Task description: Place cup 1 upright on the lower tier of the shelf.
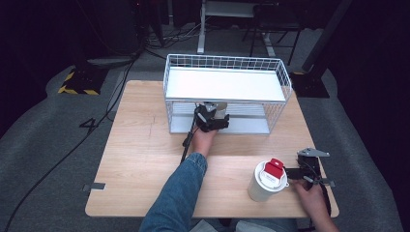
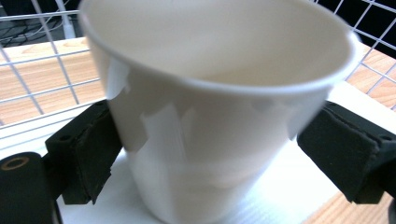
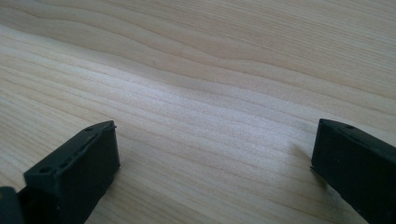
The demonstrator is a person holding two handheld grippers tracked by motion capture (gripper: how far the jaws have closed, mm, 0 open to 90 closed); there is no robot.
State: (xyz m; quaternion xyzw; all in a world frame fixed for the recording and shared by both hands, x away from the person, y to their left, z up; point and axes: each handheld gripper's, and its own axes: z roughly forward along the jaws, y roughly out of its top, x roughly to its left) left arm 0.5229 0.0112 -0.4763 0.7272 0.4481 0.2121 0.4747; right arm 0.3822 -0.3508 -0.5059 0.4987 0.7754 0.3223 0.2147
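A white paper cup [image 2: 219,116] stands upright on the white lower shelf [image 2: 299,186] of a wire rack [image 1: 227,59]. My left gripper [image 2: 205,154] reaches into the rack's front opening, with the cup between its black pads [image 2: 93,154]. The right-hand pad stands just off the cup wall, so the jaws are open around it. In the high view the left gripper [image 1: 212,117] sits under the rack's upper shelf, with the cup [image 1: 220,106] just beyond it. My right gripper [image 3: 215,163] rests low over bare wood, open and holding nothing.
A lidded white cup [image 1: 265,186] with a red piece [image 1: 274,169] on top stands at the table's front right, just left of my right gripper [image 1: 291,174]. The rack's wire walls [image 2: 42,88] close in behind the cup. Cables and stands lie on the floor beyond the table.
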